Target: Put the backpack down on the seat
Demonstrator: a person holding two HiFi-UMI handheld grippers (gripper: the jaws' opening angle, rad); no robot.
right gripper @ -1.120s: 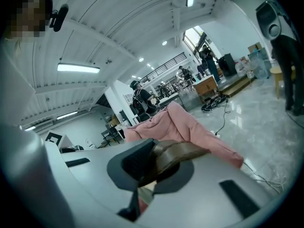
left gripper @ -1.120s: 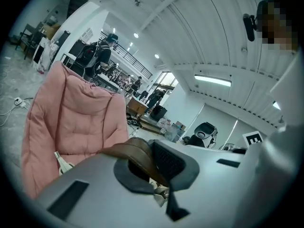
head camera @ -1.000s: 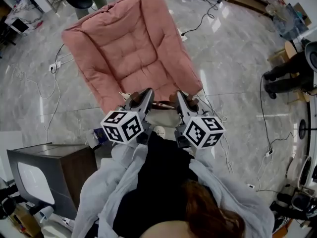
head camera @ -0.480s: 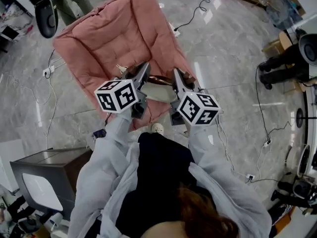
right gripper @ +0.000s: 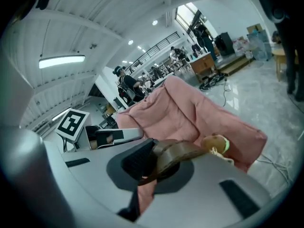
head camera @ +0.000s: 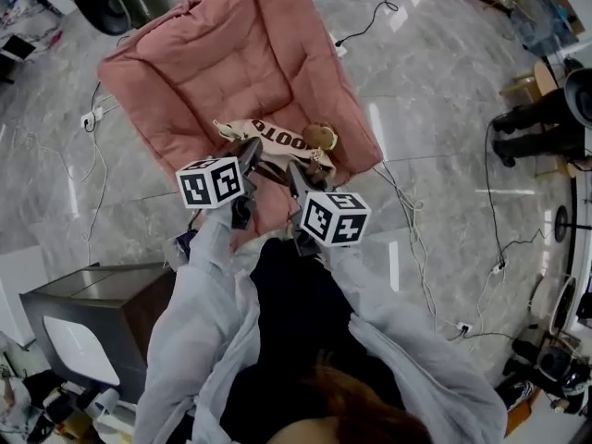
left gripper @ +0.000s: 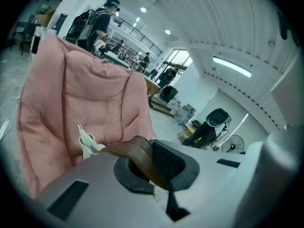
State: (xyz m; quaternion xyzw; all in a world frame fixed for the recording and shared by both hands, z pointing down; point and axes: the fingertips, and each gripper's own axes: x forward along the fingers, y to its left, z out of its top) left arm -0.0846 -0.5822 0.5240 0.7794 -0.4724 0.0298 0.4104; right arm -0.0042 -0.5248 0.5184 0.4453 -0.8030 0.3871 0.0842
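Observation:
A beige backpack (head camera: 270, 137) with dark lettering and a small brown plush charm (head camera: 321, 138) hangs low over the front of the pink cushioned chair's seat (head camera: 236, 63); whether it touches the cushion I cannot tell. Both grippers hold it by its brown straps. My left gripper (head camera: 252, 147) is shut on one brown strap (left gripper: 138, 152), with the pink chair (left gripper: 90, 99) rising behind. My right gripper (head camera: 294, 173) is shut on the other strap (right gripper: 178, 154), and the plush charm (right gripper: 214, 144) dangles just beyond its jaws. Most of the bag is hidden in both gripper views.
A dark cabinet (head camera: 102, 308) stands at the lower left beside the person. Cables (head camera: 409, 220) trail over the marble floor right of the chair. A seated person's legs (head camera: 541, 132) show at the right edge. A black office chair (head camera: 116, 3) stands behind the pink one.
Both grippers have moved forward and down over the seat's front edge, closer together. The backpack, earlier hidden under the grippers, now shows spread above the seat cushion.

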